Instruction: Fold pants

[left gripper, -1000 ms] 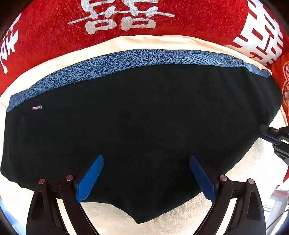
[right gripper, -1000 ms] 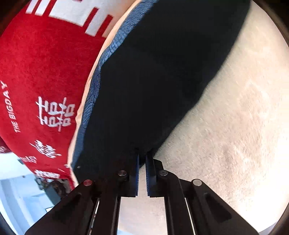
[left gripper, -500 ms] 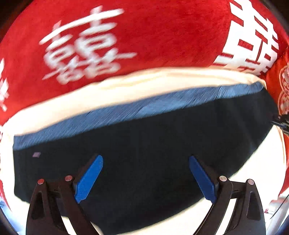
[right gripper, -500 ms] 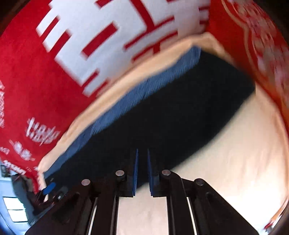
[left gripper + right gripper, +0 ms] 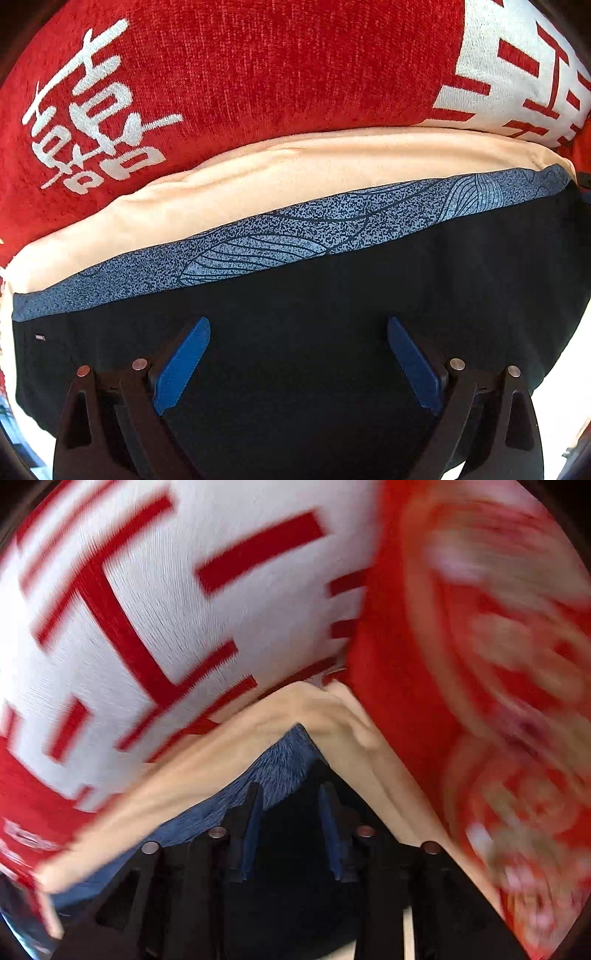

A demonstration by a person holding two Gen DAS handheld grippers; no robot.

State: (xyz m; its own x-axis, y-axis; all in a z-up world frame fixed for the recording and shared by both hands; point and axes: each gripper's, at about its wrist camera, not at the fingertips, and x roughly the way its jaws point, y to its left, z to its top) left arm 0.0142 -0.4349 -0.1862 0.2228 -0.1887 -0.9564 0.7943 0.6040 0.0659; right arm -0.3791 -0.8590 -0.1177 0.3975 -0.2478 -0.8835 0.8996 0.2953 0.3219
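Item: black pants (image 5: 332, 332), blue patterned band (image 5: 295, 240), flat on cream cover (image 5: 258, 177) against red cushions (image 5: 240, 74).
Left tongs (image 5: 298, 363): wide, empty, over cloth.
Right tongs (image 5: 290, 830): opening, nothing pinched, at band corner.
Step, judged: fold laid, release.
Next: regrip edge for further fold.

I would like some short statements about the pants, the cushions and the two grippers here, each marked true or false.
1. The pants are black with a blue patterned band. True.
2. The left gripper is shut. False: its jaws stand wide apart above the pants.
3. The cushions are green. False: they are red with white characters.
4. The right gripper has its jaws opening near the pants' corner. True.
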